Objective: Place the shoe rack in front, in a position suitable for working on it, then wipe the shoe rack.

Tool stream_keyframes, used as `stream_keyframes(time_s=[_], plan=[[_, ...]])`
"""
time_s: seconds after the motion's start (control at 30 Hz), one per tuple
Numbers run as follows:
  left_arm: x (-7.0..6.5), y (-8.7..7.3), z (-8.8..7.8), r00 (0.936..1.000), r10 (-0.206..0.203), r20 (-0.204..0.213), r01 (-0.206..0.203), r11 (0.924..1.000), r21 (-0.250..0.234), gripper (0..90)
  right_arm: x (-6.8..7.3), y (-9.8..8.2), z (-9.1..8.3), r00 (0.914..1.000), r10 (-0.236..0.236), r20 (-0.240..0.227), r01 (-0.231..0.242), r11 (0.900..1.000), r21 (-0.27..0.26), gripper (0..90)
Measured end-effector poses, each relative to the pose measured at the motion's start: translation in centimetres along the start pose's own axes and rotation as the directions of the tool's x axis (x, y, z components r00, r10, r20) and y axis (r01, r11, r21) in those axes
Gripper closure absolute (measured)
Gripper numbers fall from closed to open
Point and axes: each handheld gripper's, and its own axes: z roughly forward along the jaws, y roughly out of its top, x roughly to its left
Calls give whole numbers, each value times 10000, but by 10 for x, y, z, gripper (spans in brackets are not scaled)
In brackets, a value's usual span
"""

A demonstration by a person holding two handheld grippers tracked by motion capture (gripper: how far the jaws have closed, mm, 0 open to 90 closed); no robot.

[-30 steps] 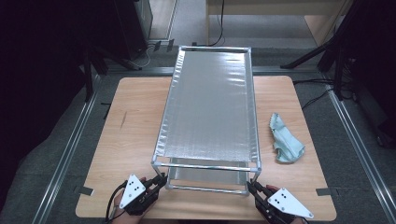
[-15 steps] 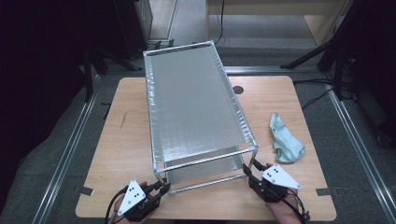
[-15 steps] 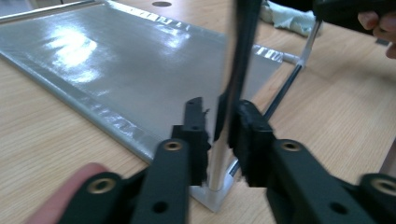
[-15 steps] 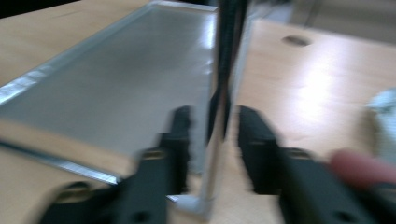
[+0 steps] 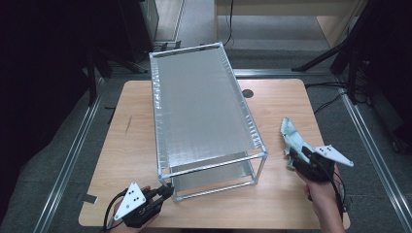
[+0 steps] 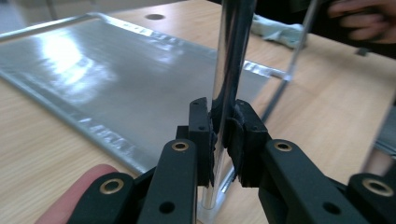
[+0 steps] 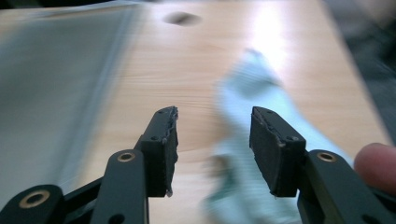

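A: On the table (image 5: 131, 145), where does the rack (image 5: 201, 107) stand?

B: Skewed across the middle. The left tool (image 5: 165, 192) is clamped on its near corner post (image 6: 229, 84).

A: And the right tool (image 5: 297, 154)?

B: Its jaws have just been opening, nothing pinched, over the pale blue cloth (image 5: 291, 136) near the right edge. Bare wood flanks the silvery, chrome-framed rack.
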Motion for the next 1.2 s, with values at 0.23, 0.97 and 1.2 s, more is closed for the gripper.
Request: stream_keyframes(time_s=[0.23, 0.97, 1.2], plan=[[-5, -14, 4, 9991, -409, 106, 418, 9947, -943, 803, -14, -17, 51, 9922, -95, 1240, -132, 9834, 1809, 561], [-12, -21, 1, 10000, 59, 46, -53, 9944, -1057, 796, 3, -36, 26, 9885, -1121, -1011, 1187, 9910, 617, 408], [-15, -21, 2, 9999, 119, -32, -121, 9941, -1074, 798, 17, -30, 40, 9931, -974, -646, 1021, 9920, 741, 312]])
